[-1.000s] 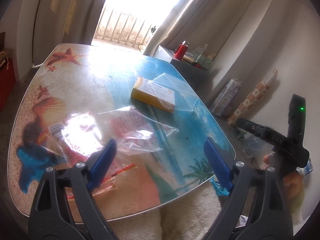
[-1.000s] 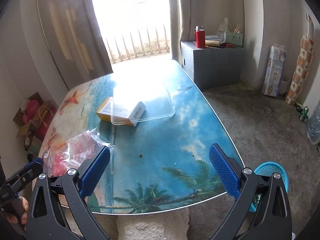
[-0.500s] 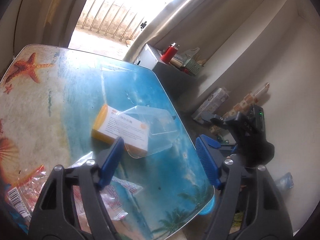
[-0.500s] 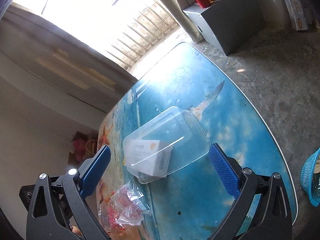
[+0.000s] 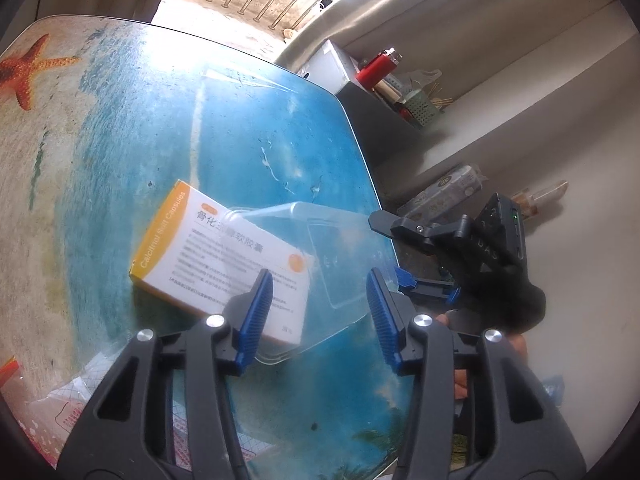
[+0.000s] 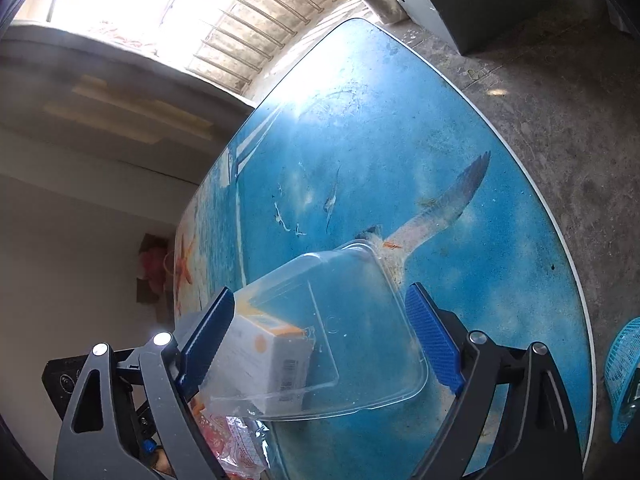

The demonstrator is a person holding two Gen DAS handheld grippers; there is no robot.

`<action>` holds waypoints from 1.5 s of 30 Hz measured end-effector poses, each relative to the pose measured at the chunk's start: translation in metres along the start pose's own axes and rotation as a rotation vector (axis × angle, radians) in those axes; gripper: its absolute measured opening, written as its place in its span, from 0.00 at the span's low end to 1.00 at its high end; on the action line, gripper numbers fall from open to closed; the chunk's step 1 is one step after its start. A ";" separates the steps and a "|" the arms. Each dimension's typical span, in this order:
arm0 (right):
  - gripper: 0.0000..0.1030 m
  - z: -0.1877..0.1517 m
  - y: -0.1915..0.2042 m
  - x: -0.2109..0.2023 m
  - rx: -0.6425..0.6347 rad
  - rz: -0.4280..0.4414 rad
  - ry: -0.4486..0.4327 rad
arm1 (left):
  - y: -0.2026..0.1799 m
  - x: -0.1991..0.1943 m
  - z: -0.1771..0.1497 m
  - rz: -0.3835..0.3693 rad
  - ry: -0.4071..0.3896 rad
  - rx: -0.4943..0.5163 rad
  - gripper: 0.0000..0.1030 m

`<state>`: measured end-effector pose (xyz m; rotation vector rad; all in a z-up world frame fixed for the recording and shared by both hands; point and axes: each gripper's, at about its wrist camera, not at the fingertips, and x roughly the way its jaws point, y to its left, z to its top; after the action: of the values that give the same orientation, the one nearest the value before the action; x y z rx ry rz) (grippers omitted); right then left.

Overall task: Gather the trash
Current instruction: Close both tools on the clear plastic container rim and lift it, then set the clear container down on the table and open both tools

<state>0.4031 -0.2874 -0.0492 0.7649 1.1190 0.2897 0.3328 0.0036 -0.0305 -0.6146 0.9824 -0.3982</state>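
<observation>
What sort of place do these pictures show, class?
Probably a room in a home: a beach-print table holding a medicine box stands near a barred, curtained window, with a red flask on a cabinet.

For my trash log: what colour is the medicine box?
White medicine box with orange-yellow side; clearest in left wrist view.

You can read "Calcitriol Soft Capsules" in white along the orange side of the medicine box. Its white top face carries large Chinese characters, partly legible as 骨化…软胶囊; the smaller print is too fine. In the right wrist view its barcode digits are illegible.
</observation>
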 end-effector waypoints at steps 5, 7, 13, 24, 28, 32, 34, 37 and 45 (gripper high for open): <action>0.82 -0.006 0.001 -0.005 -0.021 -0.003 0.009 | 0.000 0.001 0.000 0.002 -0.005 -0.008 0.43; 0.82 -0.010 0.002 -0.012 -0.029 0.005 0.003 | -0.003 -0.002 -0.001 -0.008 -0.009 -0.002 0.43; 0.82 -0.025 0.004 -0.041 -0.050 0.018 -0.025 | -0.024 -0.018 -0.014 -0.027 -0.015 0.064 0.43; 0.82 -0.093 -0.016 -0.100 0.043 0.090 0.047 | -0.043 -0.053 -0.057 -0.135 0.095 0.077 0.48; 0.82 -0.117 -0.029 -0.110 0.103 0.146 0.084 | -0.040 -0.057 -0.070 -0.162 0.116 0.050 0.49; 0.82 -0.124 -0.048 -0.107 0.183 0.175 0.101 | -0.031 -0.046 -0.073 -0.147 0.122 0.005 0.51; 0.82 -0.122 -0.055 -0.106 0.223 0.197 0.097 | -0.025 -0.036 -0.071 -0.142 0.118 -0.024 0.53; 0.82 -0.116 -0.062 -0.108 0.263 0.178 0.049 | -0.016 -0.024 -0.062 -0.106 0.092 -0.055 0.53; 0.82 -0.120 -0.055 -0.141 0.185 0.048 -0.133 | -0.017 -0.056 -0.061 -0.066 -0.009 0.003 0.64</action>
<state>0.2273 -0.3587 -0.0147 0.9622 1.0121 0.1739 0.2510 0.0041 -0.0081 -0.6471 0.9545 -0.4549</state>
